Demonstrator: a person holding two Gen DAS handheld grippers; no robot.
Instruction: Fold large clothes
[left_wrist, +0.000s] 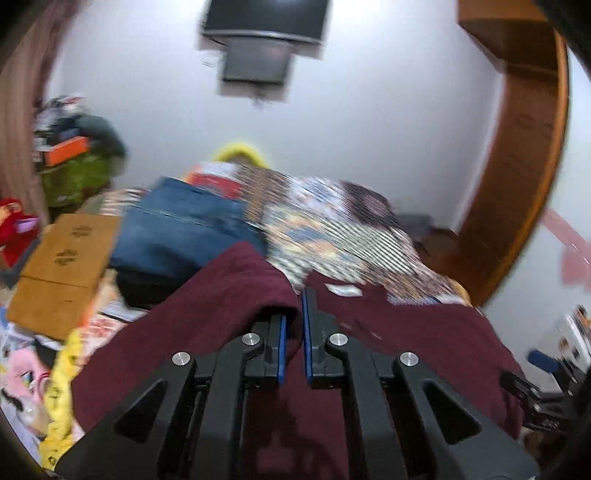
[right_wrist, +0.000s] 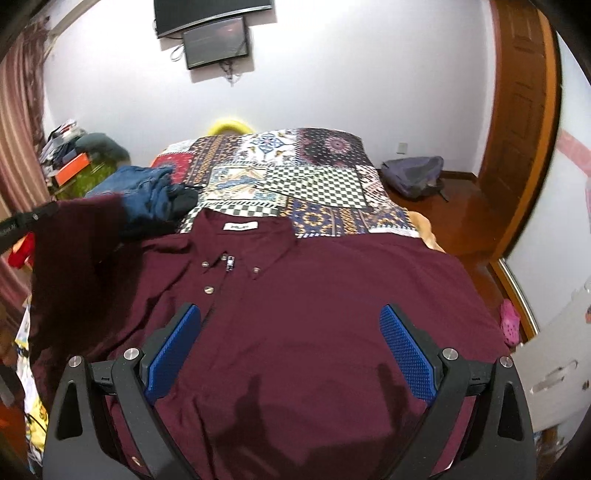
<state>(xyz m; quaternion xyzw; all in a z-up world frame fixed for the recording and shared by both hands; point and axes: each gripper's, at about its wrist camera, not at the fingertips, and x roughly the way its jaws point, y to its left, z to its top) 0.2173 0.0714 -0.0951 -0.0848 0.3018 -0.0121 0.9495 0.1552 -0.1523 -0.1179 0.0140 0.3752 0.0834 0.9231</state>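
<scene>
Left gripper (left_wrist: 293, 325): jaws pressed nearly together, pinching a fold of the maroon shirt (right_wrist: 314, 314). The cloth wraps over the left pad and runs between both blue pads. In the right wrist view, this gripper (right_wrist: 27, 221) appears at the left edge with the dark cloth hanging from it, raised above the bed.

Right gripper (right_wrist: 290, 350): jaws spread wide, nothing between the pads, poised over the shirt's chest.

Shirt: lies front up on the patchwork bedspread (right_wrist: 295, 170), collar toward the far wall, buttons fastened at the collar, white label (right_wrist: 240, 226) visible inside the neck. Its left side is lifted; the rest lies flat.

Beyond the shirt: blue jeans (right_wrist: 144, 192) in a pile at the bed's left side, touching the lifted cloth in the view. Cardboard box (left_wrist: 62, 266) left of the jeans. Backpack (right_wrist: 413, 175) on the floor right of the bed. Two screens (right_wrist: 214, 33) hang on the far wall.
</scene>
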